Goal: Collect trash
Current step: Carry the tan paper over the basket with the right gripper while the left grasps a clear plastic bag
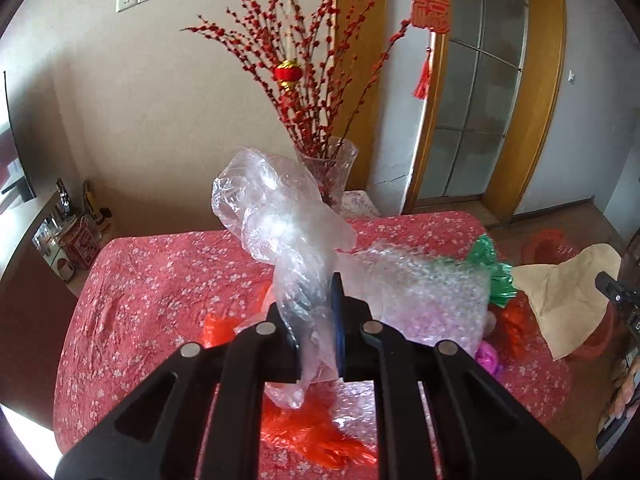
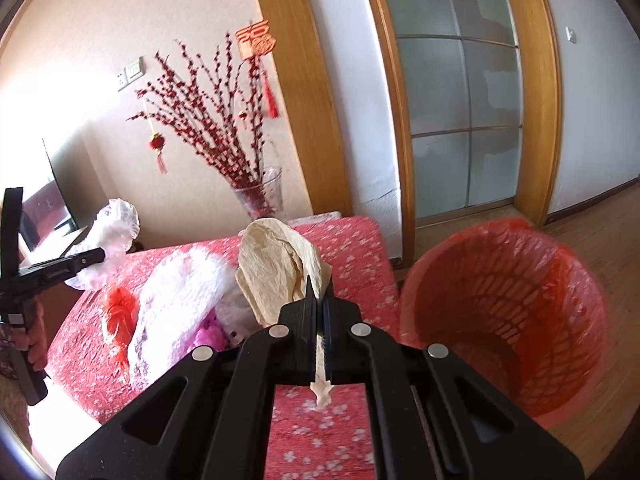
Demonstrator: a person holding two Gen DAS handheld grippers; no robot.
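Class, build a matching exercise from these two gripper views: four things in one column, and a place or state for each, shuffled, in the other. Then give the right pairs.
Things:
1. clear plastic bag
2. beige paper
3. red bin
4. red plastic scrap

Places or states:
A. lying on the flowered tablecloth
B. pinched in the left gripper
C. standing on the floor beside the table
D. clamped in the right gripper

Pairs: 1-B, 2-D, 3-C, 4-A

From my right cam, bin point(image 2: 508, 320) sits on the floor at 3 o'clock beside the surface point(image 2: 352, 248); vase point(image 2: 262, 192) behind it at 12, bubble wrap point(image 2: 176, 296) at 9.
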